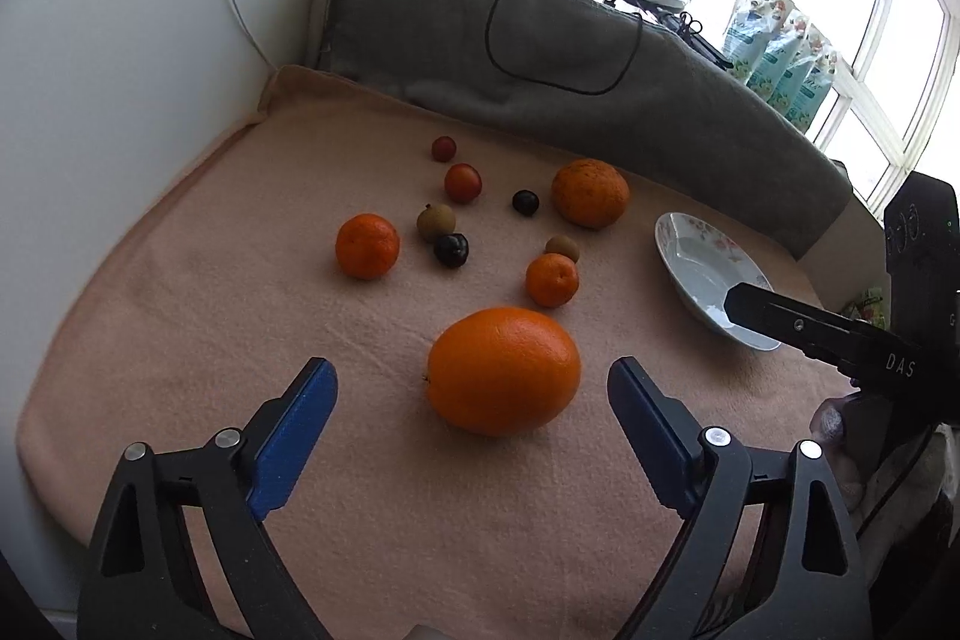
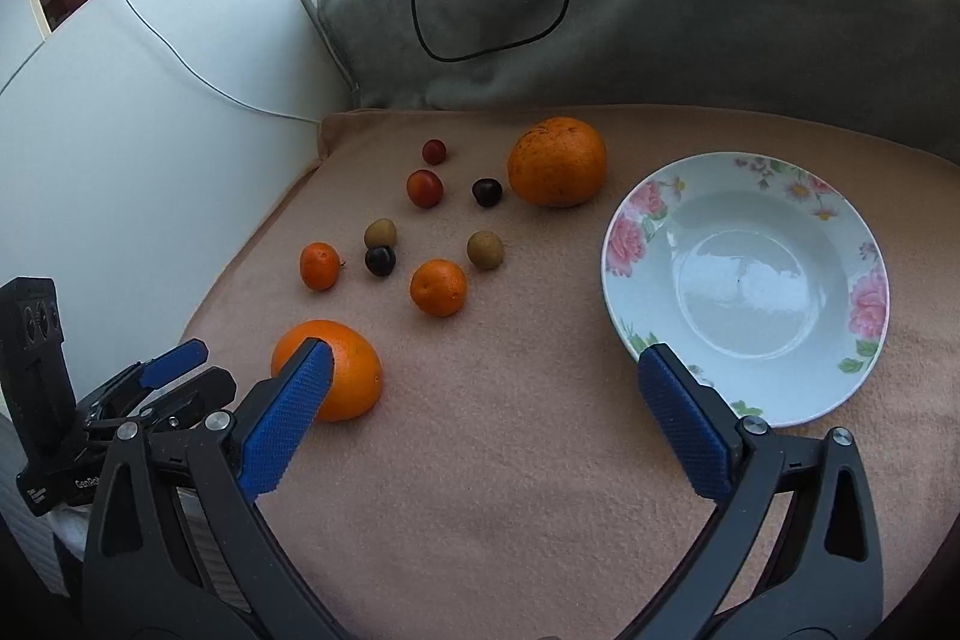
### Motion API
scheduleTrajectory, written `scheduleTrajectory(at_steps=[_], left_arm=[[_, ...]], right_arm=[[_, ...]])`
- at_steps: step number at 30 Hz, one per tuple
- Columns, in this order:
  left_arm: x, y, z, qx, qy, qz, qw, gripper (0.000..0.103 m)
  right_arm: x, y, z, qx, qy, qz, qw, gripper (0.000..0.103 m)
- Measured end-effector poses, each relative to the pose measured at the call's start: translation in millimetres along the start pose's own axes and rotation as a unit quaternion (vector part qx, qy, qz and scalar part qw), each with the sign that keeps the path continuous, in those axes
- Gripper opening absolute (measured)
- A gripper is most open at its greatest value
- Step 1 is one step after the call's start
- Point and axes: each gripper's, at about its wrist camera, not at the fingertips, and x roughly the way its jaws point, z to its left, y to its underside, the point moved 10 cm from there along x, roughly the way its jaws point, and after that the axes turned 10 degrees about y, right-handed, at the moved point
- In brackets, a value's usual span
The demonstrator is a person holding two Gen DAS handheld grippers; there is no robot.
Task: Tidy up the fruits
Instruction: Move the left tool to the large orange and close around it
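Observation:
A large orange (image 1: 504,370) lies on the pink blanket just ahead of my open left gripper (image 1: 473,382), between its blue fingers and touching neither. It also shows in the right wrist view (image 2: 348,370). Another large orange (image 1: 590,192) (image 2: 557,161), two mandarins (image 1: 367,245) (image 1: 552,279), two brown longans, two dark cherries and two red cherry tomatoes lie scattered beyond. A floral white bowl (image 2: 624,244) (image 1: 678,244) stands empty at the right. My right gripper (image 2: 486,370) is open and empty, hovering between the near orange and the bowl.
The pink blanket (image 2: 510,490) covers the surface. A grey cushion (image 2: 690,10) with a black cable lines the back. A white wall panel (image 2: 150,130) stands at the left. Windowsill items and green pouches (image 1: 774,58) sit behind the cushion.

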Motion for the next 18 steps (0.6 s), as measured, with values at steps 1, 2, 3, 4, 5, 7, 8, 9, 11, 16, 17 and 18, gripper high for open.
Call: scheduleTrajectory(at_steps=[1, 2, 3, 4, 5, 7, 8, 9, 11, 16, 17, 18], left_arm=[[2.8, 2.5, -0.2, -0.004, 0.009, 0.006, 0.9999, 0.088], [5.1, 5.0, -0.6, -0.007, 0.015, 0.01, 0.9998, 0.088], [7.4, 6.8, -1.3, -0.007, 0.019, 0.013, 0.9997, 0.088], [10.0, 8.2, -1.2, -0.009, 0.022, 0.016, 0.9996, 0.088], [12.1, 9.6, -1.0, -0.011, 0.026, 0.019, 0.9994, 0.087], [15.8, 12.3, 0.9, -0.019, 0.035, 0.025, 0.9989, 0.083], [18.5, 13.6, 1.2, -0.021, 0.038, 0.027, 0.9987, 0.081], [20.0, 14.9, 1.9, -0.023, 0.04, 0.029, 0.9985, 0.08], [23.4, 17.5, 3.0, -0.026, 0.043, 0.033, 0.9982, 0.08], [30.7, 22.2, 3.4, -0.03, 0.055, 0.043, 0.9971, 0.076], [32.0, 22.8, 3.8, -0.032, 0.057, 0.045, 0.9969, 0.076], [33.6, 23.0, 4.0, -0.033, 0.058, 0.046, 0.9967, 0.075]], right_arm=[[4.4, 1.2, 3.3, 0.002, -0.009, 0.008, 1.0, 0.103], [9.0, 1.8, 6.9, 0.005, -0.019, 0.016, 1.0, 0.103], [13.3, 2.3, 10.6, 0.007, -0.027, 0.023, 0.999, 0.103], [16.9, 3.5, 14.2, 0.008, -0.035, 0.031, 0.999, 0.103], [20.6, 4.3, 18.2, 0.008, -0.043, 0.037, 0.998, 0.102], [25.8, 5.7, 26.4, 0.006, -0.053, 0.047, 0.997, 0.102], [28.8, 6.2, 30.4, 0.005, -0.056, 0.05, 0.997, 0.102], [31.4, 6.3, 34.9, 0.003, -0.061, 0.053, 0.997, 0.102], [35.7, 7.0, 43.7, -0.002, -0.071, 0.059, 0.996, 0.101], [46.2, 8.7, 60.5, -0.013, -0.087, 0.075, 0.993, 0.101], [48.5, 9.2, 63.3, -0.014, -0.09, 0.078, 0.993, 0.101], [51.4, 9.9, 66.5, -0.017, -0.094, 0.081, 0.992, 0.099]])
